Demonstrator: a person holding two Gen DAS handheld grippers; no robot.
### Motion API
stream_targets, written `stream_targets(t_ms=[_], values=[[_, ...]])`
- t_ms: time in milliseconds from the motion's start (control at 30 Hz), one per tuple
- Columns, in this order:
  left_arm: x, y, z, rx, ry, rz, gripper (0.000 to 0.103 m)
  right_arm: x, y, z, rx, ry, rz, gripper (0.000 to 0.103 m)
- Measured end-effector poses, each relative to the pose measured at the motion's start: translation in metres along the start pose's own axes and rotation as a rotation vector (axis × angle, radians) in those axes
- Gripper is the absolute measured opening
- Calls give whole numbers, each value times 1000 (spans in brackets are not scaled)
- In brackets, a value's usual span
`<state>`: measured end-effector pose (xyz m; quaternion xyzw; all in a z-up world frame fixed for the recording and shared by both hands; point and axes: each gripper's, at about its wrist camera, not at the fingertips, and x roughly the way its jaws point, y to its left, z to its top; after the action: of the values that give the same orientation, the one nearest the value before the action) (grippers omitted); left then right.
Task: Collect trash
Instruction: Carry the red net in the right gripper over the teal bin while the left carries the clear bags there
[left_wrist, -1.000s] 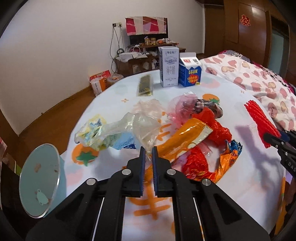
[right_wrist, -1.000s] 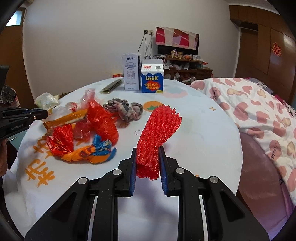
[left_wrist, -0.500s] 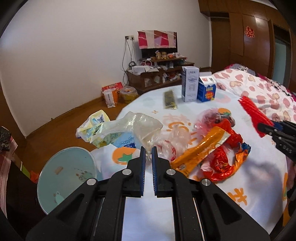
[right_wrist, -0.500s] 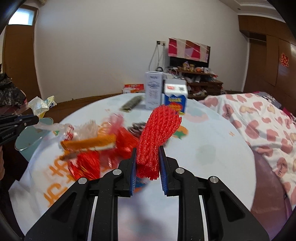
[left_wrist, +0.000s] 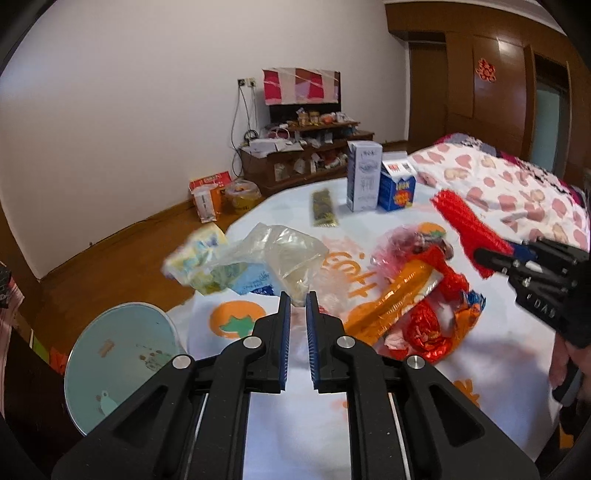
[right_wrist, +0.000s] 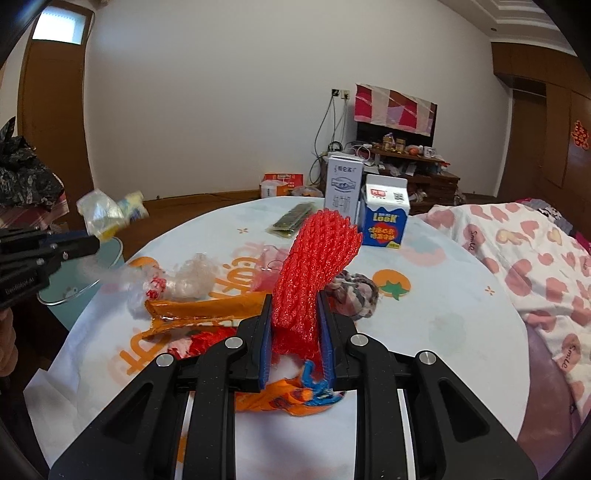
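My left gripper (left_wrist: 295, 306) is shut on a clear plastic bag (left_wrist: 273, 258) with yellow and blue wrappers, held in the air over the table's left edge; it also shows in the right wrist view (right_wrist: 99, 214). My right gripper (right_wrist: 295, 332) is shut on a red foam net (right_wrist: 314, 266), held above the trash pile. The net also shows in the left wrist view (left_wrist: 465, 225). An orange wrapper (left_wrist: 395, 295), red foil and crumpled plastic lie on the round table (left_wrist: 480, 369). A light blue trash bin (left_wrist: 118, 354) stands on the floor at the left.
A white carton (right_wrist: 341, 188) and a blue milk carton (right_wrist: 384, 221) stand at the table's far side, a dark flat packet (right_wrist: 291, 218) beside them. A grey-pink cloth (right_wrist: 354, 295) lies mid-table. A bed with a heart-print cover (right_wrist: 535, 258) is at the right.
My left gripper has lifted the plastic bag and carried it left toward the bin. My right gripper has moved the red net left, over the trash pile.
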<state>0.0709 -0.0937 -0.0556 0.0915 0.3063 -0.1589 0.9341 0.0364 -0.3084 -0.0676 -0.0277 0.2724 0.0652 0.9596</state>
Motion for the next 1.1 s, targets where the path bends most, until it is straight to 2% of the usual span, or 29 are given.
stream_targets(t_ms=[167, 300, 467, 567, 733, 1100], values=[[10, 2, -10, 14, 35, 8, 7, -2, -6, -3, 11, 3, -6, 23], [0, 9, -8, 11, 6, 14, 6, -1, -5, -4, 12, 5, 0, 23], [-25, 19, 3, 6, -78, 50, 6, -2, 0, 1, 5, -5, 12, 23], [-29, 27, 3, 2, -82, 73, 6, -1, 6, 6, 1, -11, 25, 23], [-25, 46, -11, -20, -47, 111, 6, 9, 28, 19, -27, -22, 75, 23], [-35, 91, -32, -83, -32, 176, 6, 40, 101, 44, -107, -28, 210, 23]])
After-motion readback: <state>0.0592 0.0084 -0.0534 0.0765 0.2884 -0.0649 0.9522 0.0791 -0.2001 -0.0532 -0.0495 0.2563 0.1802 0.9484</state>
